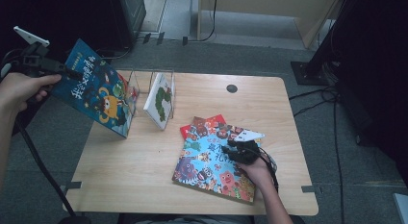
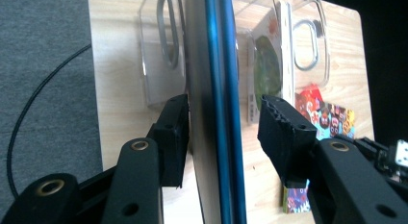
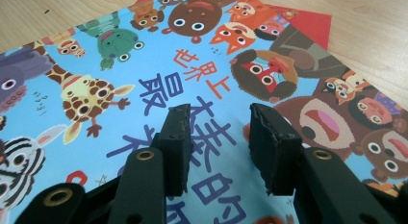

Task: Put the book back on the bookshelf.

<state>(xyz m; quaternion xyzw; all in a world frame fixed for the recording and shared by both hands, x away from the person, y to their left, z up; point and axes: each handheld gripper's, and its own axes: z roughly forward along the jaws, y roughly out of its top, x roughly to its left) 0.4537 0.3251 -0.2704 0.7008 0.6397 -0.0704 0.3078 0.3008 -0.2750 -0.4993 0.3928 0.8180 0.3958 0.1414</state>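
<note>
A blue picture book (image 1: 96, 89) stands tilted at the table's left edge, leaning on a clear rack (image 1: 144, 84). My left gripper (image 1: 72, 73) straddles its upper left edge. In the left gripper view the book (image 2: 221, 65) runs edge-on between the jaws of my left gripper (image 2: 223, 123); the left pad lies against it, the right pad stands off with a gap. A white book with a green caterpillar (image 1: 160, 104) stands in the rack. My right gripper (image 1: 227, 146) hovers open over a flat blue animal book (image 1: 207, 164), nothing between its jaws (image 3: 216, 132).
A red book (image 1: 211, 122) lies under the flat blue one, its corner sticking out at the far side. A black round grommet (image 1: 232, 88) sits near the wooden table's (image 1: 144, 166) back edge. Cables trail on the floor to the right.
</note>
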